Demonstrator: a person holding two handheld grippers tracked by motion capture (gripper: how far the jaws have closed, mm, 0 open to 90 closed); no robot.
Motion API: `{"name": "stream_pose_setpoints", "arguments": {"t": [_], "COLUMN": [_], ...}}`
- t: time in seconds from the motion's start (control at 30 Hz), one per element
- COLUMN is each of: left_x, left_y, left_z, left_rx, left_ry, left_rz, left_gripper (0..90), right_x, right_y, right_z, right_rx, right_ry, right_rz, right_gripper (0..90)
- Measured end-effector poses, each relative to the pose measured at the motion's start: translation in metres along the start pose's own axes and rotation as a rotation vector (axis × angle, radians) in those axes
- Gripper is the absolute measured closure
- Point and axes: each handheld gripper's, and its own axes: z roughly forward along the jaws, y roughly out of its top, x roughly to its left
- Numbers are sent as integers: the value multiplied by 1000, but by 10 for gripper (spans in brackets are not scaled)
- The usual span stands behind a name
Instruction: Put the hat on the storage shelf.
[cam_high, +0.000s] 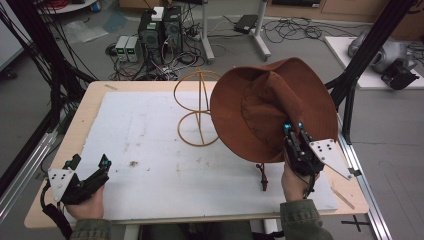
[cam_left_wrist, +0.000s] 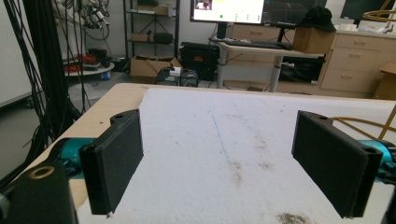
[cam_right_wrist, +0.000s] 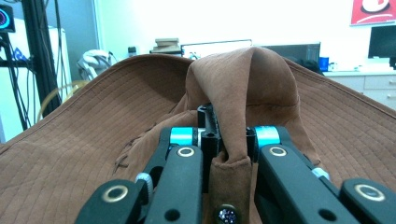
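You have the brown wide-brimmed fabric hat (cam_high: 265, 107) pinched in your right gripper (cam_high: 295, 131), jaws closed tight on a fold of cloth. In the right gripper view that fold (cam_right_wrist: 233, 140) is bunched between the two black jaws, with the brim spreading out on both sides. The grip sits at the hat's near edge, so the rest hangs free and tips up, its underside turned toward you. That suits carrying it by one edge, but expect the soft brim to sag and swing.

The hat is off the white foam mat (cam_high: 150, 150), just right of the golden wire hat stand (cam_high: 197, 107) and partly in front of it. Only its dark chin cord (cam_high: 262, 177) dangles down to the mat, on the near side of the stand. Judging from this, you are lifting the hat to set it over the stand's upper ring, so it probably needs more height before it goes across.

Your left gripper (cam_high: 90, 170) waits well to the left of the stand, near the front edge of the wooden table (cam_high: 95, 97), jaws spread wide with nothing between them. In the left gripper view both pads (cam_left_wrist: 116, 163) hover above the bare mat. It is placed to come in and steady the loose brim if the hat catches on the wire.
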Motion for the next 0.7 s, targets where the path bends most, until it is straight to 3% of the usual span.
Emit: {"name": "stream_pose_setpoints", "arguments": {"t": [0.37, 0.7], "left_x": [0, 3], "left_y": [0, -1], "left_z": [0, 1], "left_rx": [-5, -1], "left_ry": [-2, -1], "left_rz": [-12, -24], "left_gripper": [168, 168], "right_x": [17, 40], "right_y": [27, 42], "right_z": [22, 60], "right_rx": [-38, -72], "right_ry": [39, 91], "right_rz": [-13, 11], "right_gripper": [857, 857]}}
